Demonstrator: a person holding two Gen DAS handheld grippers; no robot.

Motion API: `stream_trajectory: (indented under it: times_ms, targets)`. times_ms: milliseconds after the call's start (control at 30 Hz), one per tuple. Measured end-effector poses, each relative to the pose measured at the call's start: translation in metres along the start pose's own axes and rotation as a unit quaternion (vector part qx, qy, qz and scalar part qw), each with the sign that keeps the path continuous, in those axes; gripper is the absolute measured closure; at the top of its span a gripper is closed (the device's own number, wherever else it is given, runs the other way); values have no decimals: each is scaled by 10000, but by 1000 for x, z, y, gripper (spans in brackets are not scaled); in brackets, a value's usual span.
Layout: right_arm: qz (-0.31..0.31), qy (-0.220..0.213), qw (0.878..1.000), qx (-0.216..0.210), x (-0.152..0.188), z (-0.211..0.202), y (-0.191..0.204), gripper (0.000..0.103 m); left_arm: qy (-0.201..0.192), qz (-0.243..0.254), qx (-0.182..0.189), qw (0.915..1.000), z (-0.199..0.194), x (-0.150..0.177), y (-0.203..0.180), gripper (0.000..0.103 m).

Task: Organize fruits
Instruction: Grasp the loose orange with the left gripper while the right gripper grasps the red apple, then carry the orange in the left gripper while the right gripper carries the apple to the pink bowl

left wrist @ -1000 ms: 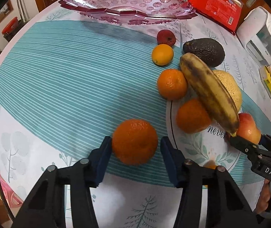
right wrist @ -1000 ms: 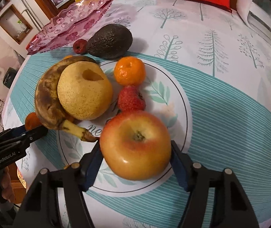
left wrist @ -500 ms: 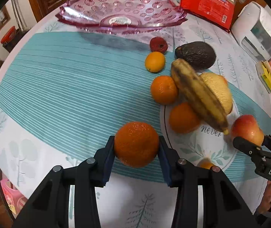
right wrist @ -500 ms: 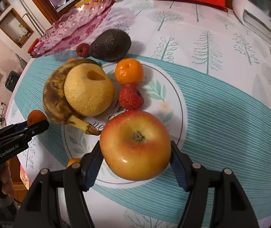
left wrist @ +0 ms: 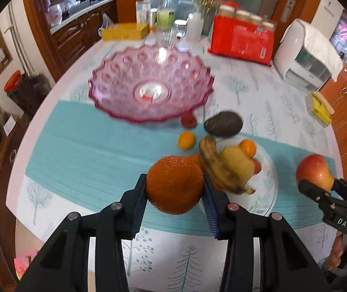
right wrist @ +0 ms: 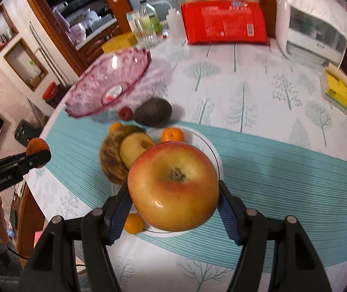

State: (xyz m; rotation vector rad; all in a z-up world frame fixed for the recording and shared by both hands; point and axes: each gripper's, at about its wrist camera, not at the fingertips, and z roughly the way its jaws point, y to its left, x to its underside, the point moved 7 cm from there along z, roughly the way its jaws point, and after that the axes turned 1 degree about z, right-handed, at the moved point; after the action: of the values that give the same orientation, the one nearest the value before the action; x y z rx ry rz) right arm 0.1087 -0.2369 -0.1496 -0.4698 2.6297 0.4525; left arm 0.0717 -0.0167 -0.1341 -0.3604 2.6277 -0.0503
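Observation:
My left gripper (left wrist: 174, 196) is shut on a large orange (left wrist: 174, 184) and holds it well above the table. My right gripper (right wrist: 173, 200) is shut on a red-yellow apple (right wrist: 173, 189), also lifted; it shows at the right of the left wrist view (left wrist: 314, 174). An empty pink glass bowl (left wrist: 150, 90) stands at the far side (right wrist: 107, 82). On and around the white plate (left wrist: 268, 182) lie a banana (left wrist: 222, 168), a pear (right wrist: 134, 146), small oranges (left wrist: 186, 140), a strawberry and an avocado (left wrist: 223, 124).
A red package (left wrist: 242, 37), a white appliance (left wrist: 307, 53), bottles, a yellow box (left wrist: 124, 31) and a yellow pack (left wrist: 319, 108) stand along the table's far and right edges. A small orange (right wrist: 132, 223) lies at the plate's near rim.
Both grippers have risen well above the table, carrying the orange and the apple with them. The left jaws closed onto the orange during this time.

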Motion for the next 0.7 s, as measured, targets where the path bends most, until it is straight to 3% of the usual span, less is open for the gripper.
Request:
stream_trajectory:
  times_ms: [367,700]
  targets:
    - [250,-512,9979,294,-52,-29,57,36,-396,747,314,9959,-36,-70,42,62]
    - [178,-1167,9909,654,-159,-49,152,36,-773,1522,387,9846,-44,-172,113,61]
